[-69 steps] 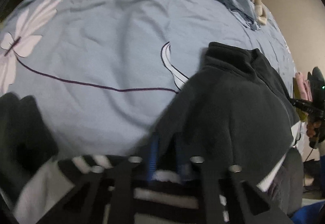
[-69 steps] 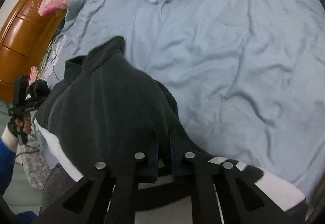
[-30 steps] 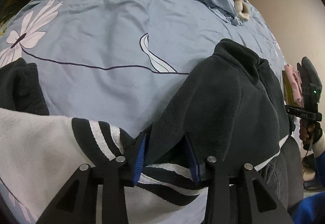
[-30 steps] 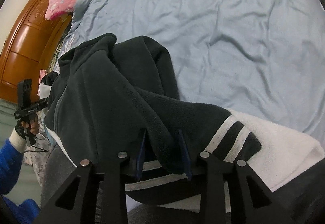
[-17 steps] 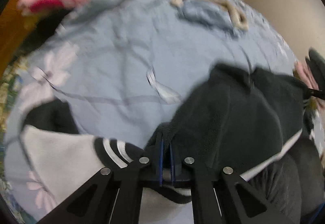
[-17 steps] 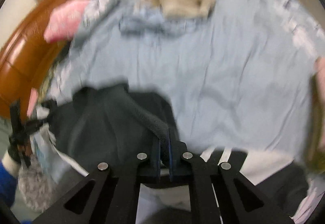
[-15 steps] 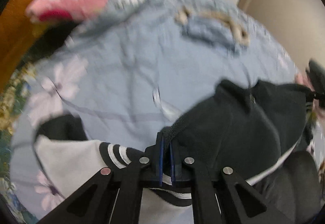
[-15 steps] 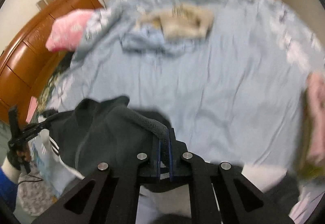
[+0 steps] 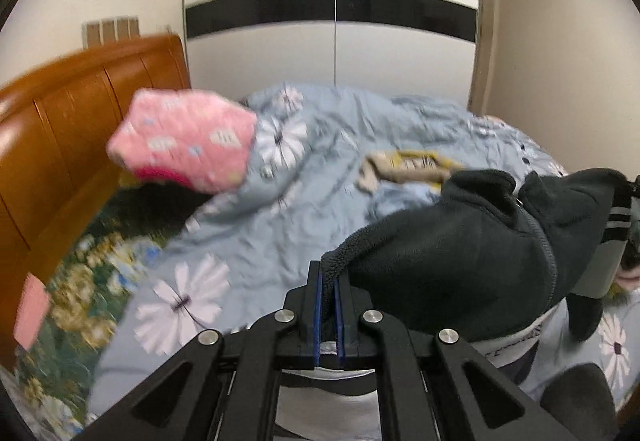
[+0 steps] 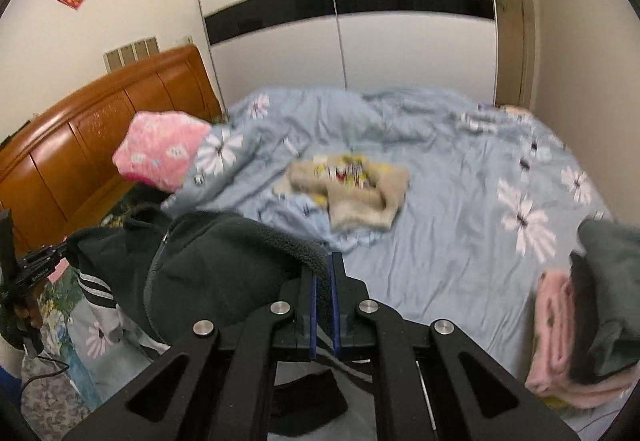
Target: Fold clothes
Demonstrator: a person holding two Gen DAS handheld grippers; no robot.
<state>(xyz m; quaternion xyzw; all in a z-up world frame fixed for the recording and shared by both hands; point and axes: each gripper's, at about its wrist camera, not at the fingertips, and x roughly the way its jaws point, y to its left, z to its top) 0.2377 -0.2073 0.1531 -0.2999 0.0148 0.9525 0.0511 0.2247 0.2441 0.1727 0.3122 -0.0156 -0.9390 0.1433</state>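
Above the bed (image 10: 460,241), the left gripper (image 9: 329,281) and right gripper (image 10: 325,273) each have their fingers clamped on an edge of the dark fleece jacket (image 9: 460,261), which hangs stretched between them. Beyond it lie a beige garment (image 10: 352,193) on the blue quilt and a pink pillow (image 9: 184,141) by the wooden headboard (image 9: 60,129).

A bed (image 10: 440,225) covered by a pale blue quilt printed with white flowers is seen, with a pink pillow (image 10: 160,153) by the wooden headboard (image 10: 80,137), a beige garment (image 10: 352,193) mid-quilt, and folded pink and dark clothes (image 10: 580,321) stacked at the right edge
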